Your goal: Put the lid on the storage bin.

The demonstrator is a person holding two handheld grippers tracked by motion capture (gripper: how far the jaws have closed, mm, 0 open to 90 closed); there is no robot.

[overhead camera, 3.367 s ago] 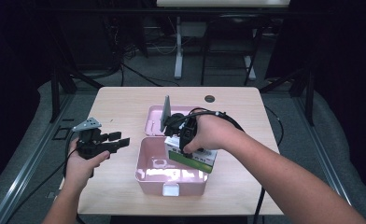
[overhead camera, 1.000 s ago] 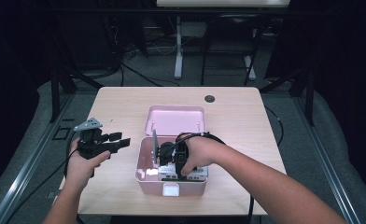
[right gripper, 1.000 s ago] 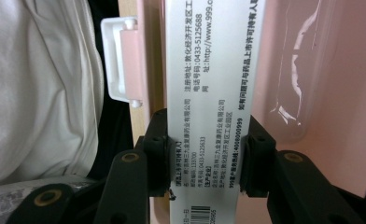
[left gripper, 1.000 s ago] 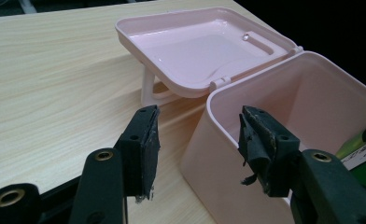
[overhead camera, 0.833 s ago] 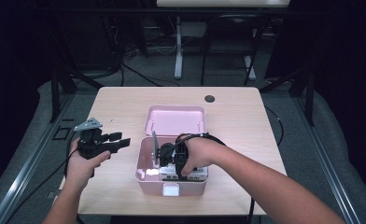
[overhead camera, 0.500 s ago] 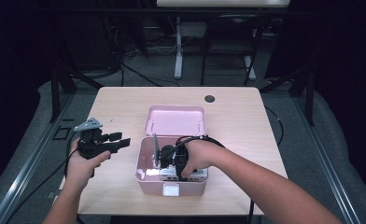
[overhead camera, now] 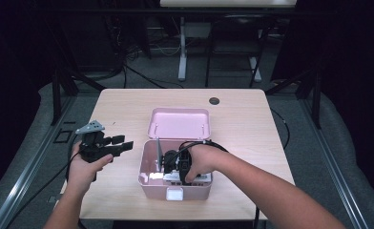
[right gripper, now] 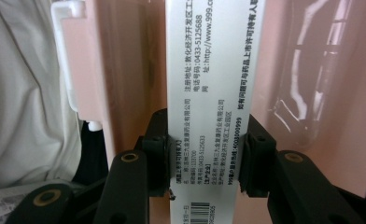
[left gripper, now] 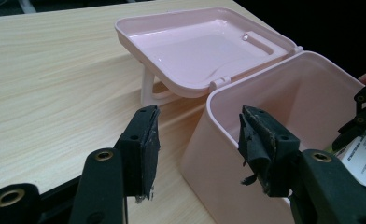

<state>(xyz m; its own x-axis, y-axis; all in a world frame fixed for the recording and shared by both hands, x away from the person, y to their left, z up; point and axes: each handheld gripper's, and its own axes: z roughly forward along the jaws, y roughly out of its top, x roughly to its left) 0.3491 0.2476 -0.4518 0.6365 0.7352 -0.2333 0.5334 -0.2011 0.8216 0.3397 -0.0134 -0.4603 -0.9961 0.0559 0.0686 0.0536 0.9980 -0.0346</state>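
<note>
The white box [right gripper: 212, 93] with print on it runs off the top and bottom edges in the right gripper view, so its ends are cut off. In the high view, the person's right hand [overhead camera: 202, 162] covers most of the right gripper [overhead camera: 171, 164] inside the pink bin [overhead camera: 149, 179]. The small print on the white box is too tiny to read well.

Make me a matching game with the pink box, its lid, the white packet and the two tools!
Things:
1. Pink box
2. Lid
3. White printed packet
4. Left tool

States:
a. Lying open on the table behind the box
b. Gripped between the right tool's jaws, inside the box
c. Jaws apart and empty, beside the box
d. Standing open near the table's front edge

Pairs: 1-d, 2-a, 3-b, 4-c
</note>
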